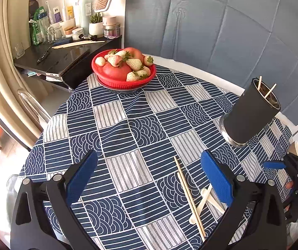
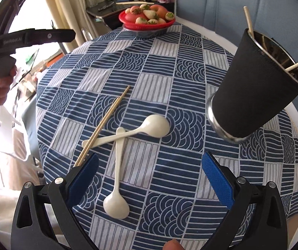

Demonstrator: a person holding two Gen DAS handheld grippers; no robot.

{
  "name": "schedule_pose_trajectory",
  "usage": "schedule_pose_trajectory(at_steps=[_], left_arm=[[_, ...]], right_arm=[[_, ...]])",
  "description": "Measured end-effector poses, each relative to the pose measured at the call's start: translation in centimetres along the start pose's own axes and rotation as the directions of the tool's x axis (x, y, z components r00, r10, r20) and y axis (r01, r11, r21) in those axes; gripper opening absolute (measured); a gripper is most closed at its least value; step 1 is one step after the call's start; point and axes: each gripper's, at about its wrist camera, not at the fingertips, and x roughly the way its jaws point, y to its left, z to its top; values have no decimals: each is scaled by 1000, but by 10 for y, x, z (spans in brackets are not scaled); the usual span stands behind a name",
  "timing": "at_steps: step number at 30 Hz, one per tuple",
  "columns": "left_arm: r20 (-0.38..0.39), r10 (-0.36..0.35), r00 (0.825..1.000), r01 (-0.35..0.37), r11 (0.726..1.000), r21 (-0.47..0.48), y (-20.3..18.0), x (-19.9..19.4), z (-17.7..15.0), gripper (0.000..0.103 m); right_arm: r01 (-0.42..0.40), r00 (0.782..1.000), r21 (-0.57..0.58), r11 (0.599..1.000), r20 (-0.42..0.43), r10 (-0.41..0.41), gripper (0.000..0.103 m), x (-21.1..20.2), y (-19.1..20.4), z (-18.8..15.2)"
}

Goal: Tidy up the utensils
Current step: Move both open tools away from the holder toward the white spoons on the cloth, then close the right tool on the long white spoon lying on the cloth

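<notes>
A black cup (image 2: 255, 87) with a steel base stands at the right of the table and holds two wooden chopsticks (image 2: 247, 19); it also shows in the left wrist view (image 1: 251, 112). Two more chopsticks (image 2: 105, 123) lie side by side on the patterned cloth, crossing the handle of a white spoon (image 2: 149, 128). A second white spoon (image 2: 117, 179) lies across the first. My right gripper (image 2: 149, 177) is open and empty just above the spoons. My left gripper (image 1: 149, 177) is open and empty, with the chopsticks (image 1: 188, 195) and spoons (image 1: 201, 204) at its right finger.
A red bowl of strawberries and apples (image 1: 124, 68) stands at the table's far edge. A dark side desk (image 1: 61, 56) with a laptop, bottles and jars stands behind it on the left. A blue panel (image 1: 221, 20) backs the table. A clear chair back (image 1: 32, 104) stands at the left.
</notes>
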Motion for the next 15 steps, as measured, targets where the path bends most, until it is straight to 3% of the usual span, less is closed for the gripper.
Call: schedule_pose_trajectory(at_steps=[8, 13, 15], left_arm=[[10, 0, 1000, 0, 1000, -5, 24, -4, -13, 97], [5, -4, 1000, 4, 1000, -9, 36, -6, -18, 97], [3, -5, 1000, 5, 1000, -7, 38, -5, -18, 97]], right_arm=[[-3, 992, -27, 1000, -123, 0, 95, 38, 27, -20], [3, 972, 19, 1000, -233, 1, 95, 66, 26, -36], [45, 973, -8, 999, -227, -46, 97, 68, 32, -41]])
